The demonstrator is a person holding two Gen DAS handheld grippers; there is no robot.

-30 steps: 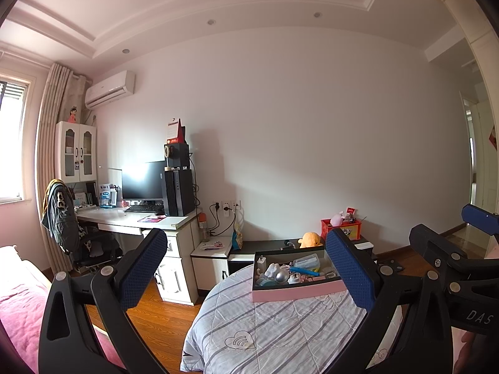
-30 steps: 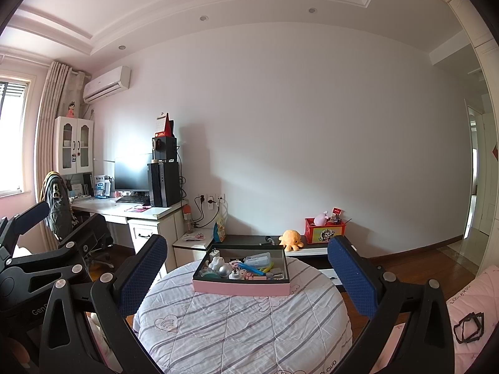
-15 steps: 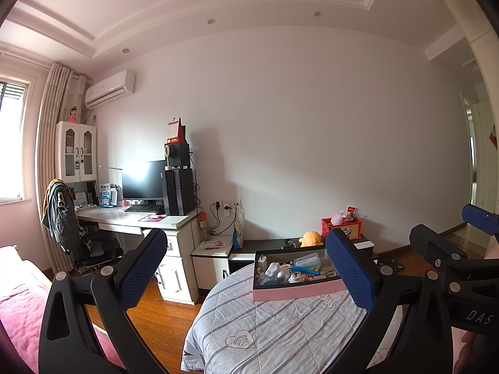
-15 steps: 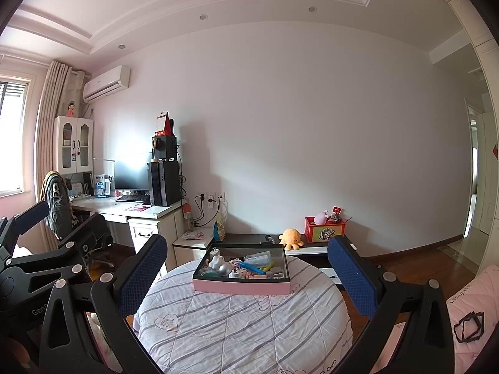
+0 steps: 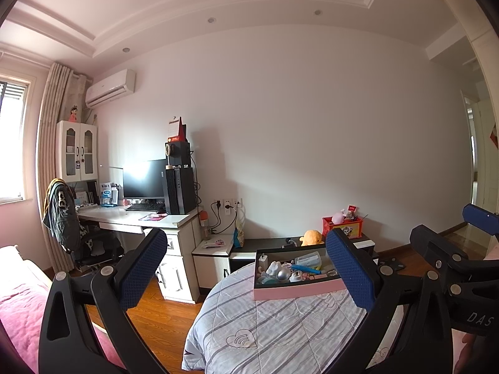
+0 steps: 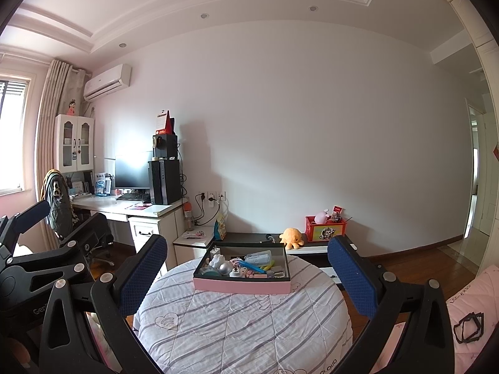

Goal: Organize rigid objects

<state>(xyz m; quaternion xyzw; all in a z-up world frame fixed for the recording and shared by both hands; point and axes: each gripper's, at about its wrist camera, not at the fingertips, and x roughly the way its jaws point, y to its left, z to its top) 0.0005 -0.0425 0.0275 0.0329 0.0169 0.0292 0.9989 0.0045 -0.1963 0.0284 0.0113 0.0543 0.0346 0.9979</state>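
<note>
Jaws of the left gripper are spread wide and nothing is held between them; the right gripper is likewise wide open and empty. Both are held in the air, short of a round table covered in striped cloth. A pink tray is set on it, filled with small toys and oddments.

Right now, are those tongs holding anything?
No. The left tongs and right tongs are both open and empty, well short of the pink box on the round table.
</note>
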